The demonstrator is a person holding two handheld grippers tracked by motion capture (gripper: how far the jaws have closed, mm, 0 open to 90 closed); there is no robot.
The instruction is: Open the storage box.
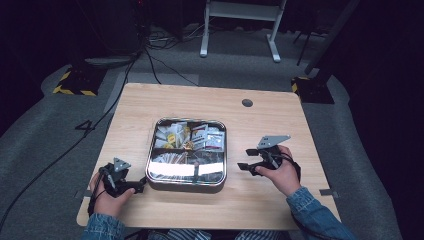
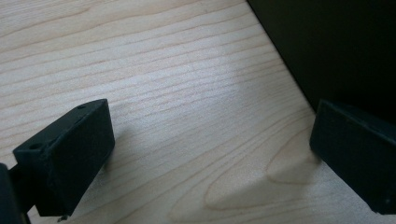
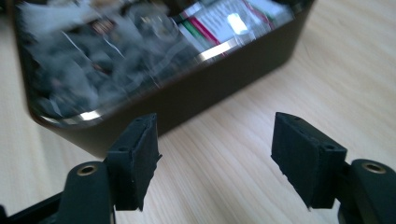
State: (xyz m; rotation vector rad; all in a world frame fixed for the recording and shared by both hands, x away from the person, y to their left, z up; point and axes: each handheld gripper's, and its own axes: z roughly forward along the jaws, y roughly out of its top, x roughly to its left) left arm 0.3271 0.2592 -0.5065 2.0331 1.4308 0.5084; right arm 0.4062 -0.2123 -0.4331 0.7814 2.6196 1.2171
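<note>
Your left gripper (image 1: 141, 187) and right gripper (image 1: 243, 159) both have wide, empty fingers beside the tin (image 1: 186, 178) on the desk (image 1: 260, 200).

One tray (image 1: 150, 165), two grippers (image 1: 141, 186), one table (image 1: 200, 100)

Tin between two grippers
The tin (image 1: 186, 181) lies just right of the left gripper (image 1: 141, 187) and left of the right gripper (image 1: 245, 159); packets (image 1: 187, 137) lie in it.

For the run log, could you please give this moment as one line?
left gripper: open, empty, at box's left | right gripper: open, empty, at its right | box: on table, packets inside
</note>
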